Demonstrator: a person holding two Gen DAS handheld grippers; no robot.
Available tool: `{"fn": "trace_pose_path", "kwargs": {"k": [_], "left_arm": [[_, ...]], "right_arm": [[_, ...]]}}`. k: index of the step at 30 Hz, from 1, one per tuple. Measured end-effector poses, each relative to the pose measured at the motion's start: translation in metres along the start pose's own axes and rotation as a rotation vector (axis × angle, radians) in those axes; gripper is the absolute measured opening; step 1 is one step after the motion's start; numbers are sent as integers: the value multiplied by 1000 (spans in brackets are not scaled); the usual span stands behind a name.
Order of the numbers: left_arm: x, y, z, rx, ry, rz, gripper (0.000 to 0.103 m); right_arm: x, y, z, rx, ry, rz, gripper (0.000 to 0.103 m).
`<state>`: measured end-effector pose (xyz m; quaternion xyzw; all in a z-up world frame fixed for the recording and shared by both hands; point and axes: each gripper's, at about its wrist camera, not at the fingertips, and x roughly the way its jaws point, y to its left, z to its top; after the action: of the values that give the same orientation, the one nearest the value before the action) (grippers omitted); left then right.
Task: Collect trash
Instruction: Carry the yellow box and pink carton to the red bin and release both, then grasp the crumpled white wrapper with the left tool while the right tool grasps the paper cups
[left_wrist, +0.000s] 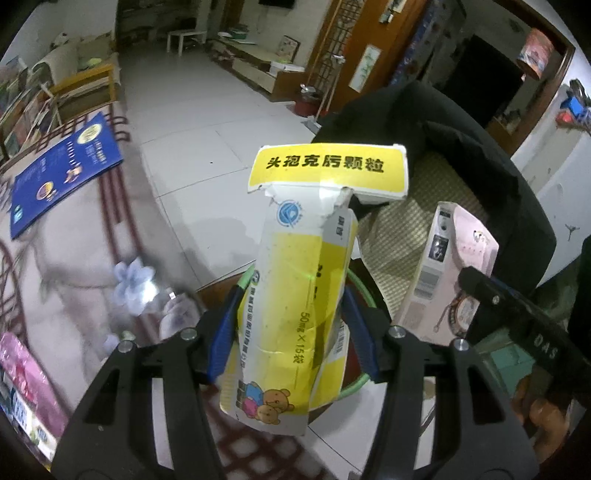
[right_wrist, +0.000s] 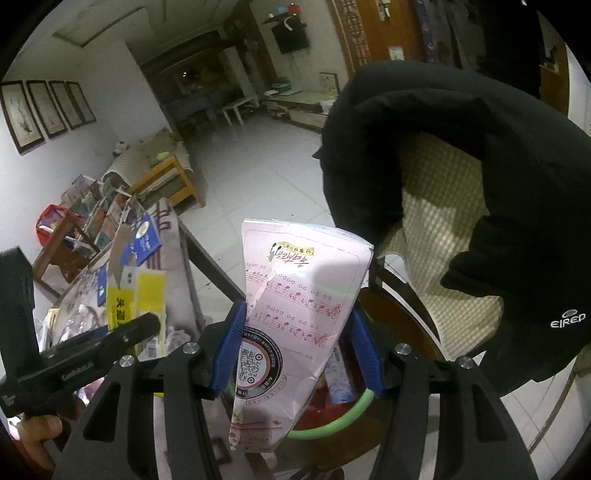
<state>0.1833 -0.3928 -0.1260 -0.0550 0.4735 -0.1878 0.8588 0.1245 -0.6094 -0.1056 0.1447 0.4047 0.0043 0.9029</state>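
We find a yellow-and-white medicine box (left_wrist: 295, 295), torn open on top, upright above a green-rimmed bin (right_wrist: 332, 421). Beside it we note a pink carton (right_wrist: 295, 317), creased, likewise upright.

Dim, cool indoor lighting; strong fisheye bending and dark vignette at all edges; motion blur on worktop (left_wrist: 74, 236) at 9 o'clock; floor sheen at 12.

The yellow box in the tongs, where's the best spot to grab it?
Probably right where the left tongs hold the yellow box now: across the long flat middle, one pad on each side, coming from the bottom end. The top flap is torn open and floppy, so it would likely bend.
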Motion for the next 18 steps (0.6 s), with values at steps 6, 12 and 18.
{"fn": "trace_pose_path", "kwargs": {"k": [6, 12, 18], "left_arm": [[10, -6, 10, 16, -24, 53, 77], [-25, 21, -1, 7, -60, 97, 77], [-87, 70, -56, 10, -60, 229, 77]], "right_arm": [[10, 1, 9, -10, -16, -14, 72], [7, 13, 12, -27, -29, 21, 72], [16, 48, 1, -87, 35, 93, 72]]}}
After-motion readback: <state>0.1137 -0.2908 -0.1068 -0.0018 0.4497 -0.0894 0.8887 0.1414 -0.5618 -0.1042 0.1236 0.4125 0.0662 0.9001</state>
